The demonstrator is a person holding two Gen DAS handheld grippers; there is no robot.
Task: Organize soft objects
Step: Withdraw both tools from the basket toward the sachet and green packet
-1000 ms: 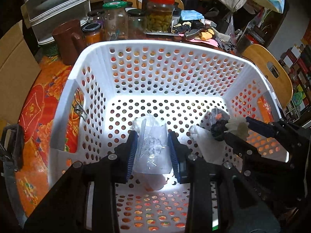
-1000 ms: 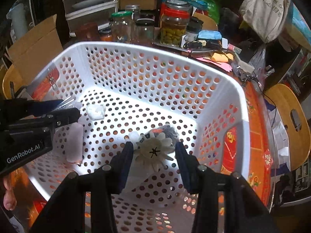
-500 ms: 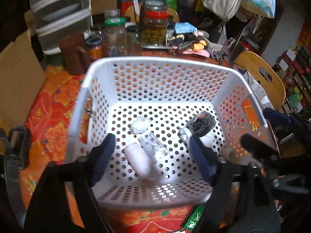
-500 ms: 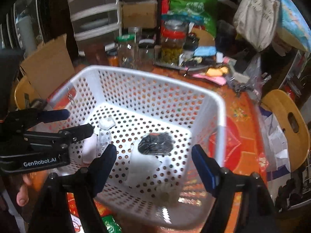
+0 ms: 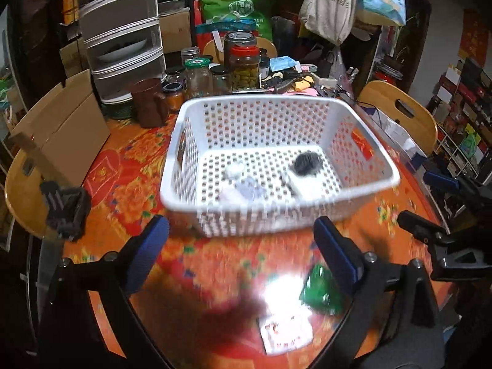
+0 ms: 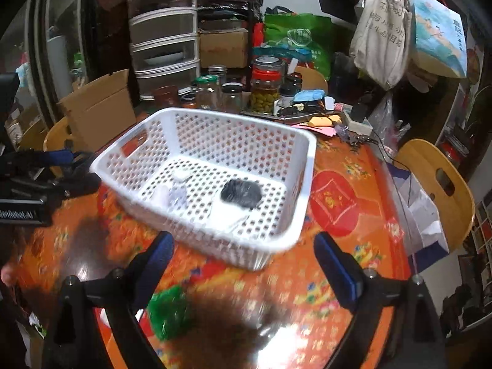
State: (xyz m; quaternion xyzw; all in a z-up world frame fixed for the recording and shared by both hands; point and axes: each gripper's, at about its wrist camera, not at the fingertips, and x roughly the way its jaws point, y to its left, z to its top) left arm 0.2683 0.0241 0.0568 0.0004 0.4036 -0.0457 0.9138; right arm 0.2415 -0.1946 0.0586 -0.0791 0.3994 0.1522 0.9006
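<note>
The left gripper hangs over the table, jaws opening, nothing between them. Soft things lie in the white basket: a pale bundle, a dark fuzzy piece. The right gripper likewise spreads empty. Next looks like the green packet just below.

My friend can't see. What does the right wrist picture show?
A white basket sits on an orange flowery tablecloth, with a dark fuzzy thing and pale soft things inside. The right gripper hangs in front, jaws opening, with nothing between them.
</note>
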